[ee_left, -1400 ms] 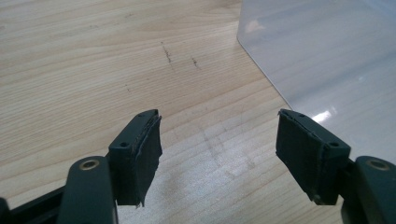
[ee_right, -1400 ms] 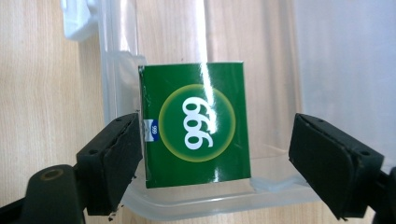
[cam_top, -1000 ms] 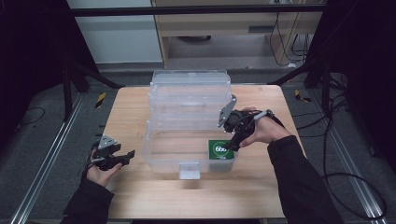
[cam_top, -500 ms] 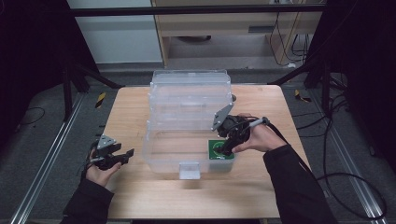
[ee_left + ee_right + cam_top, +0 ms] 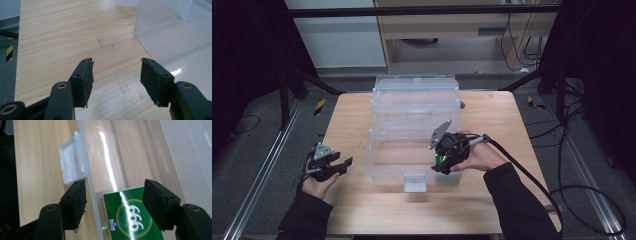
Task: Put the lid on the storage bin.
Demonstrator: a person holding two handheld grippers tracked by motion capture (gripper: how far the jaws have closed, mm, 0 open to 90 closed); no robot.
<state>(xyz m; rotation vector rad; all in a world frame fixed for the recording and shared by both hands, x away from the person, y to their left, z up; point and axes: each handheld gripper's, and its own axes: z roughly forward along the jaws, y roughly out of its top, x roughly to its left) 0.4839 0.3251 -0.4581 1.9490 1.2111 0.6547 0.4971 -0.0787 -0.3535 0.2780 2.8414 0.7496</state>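
One light, glossy green carton (image 5: 130,217) lies in the clear bin (image 5: 412,170); my right gripper (image 5: 113,202), jaws closing but not gripping, straddles wall and carton—I'd pinch its stiff edges.

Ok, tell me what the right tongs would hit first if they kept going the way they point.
Most likely the green box lying in the clear plastic bin. The right tongs have just been closing; the bin's front wall and the box's near part lie between the jaws. One jaw is outside that wall, below the white latch. Depth is uncertain.
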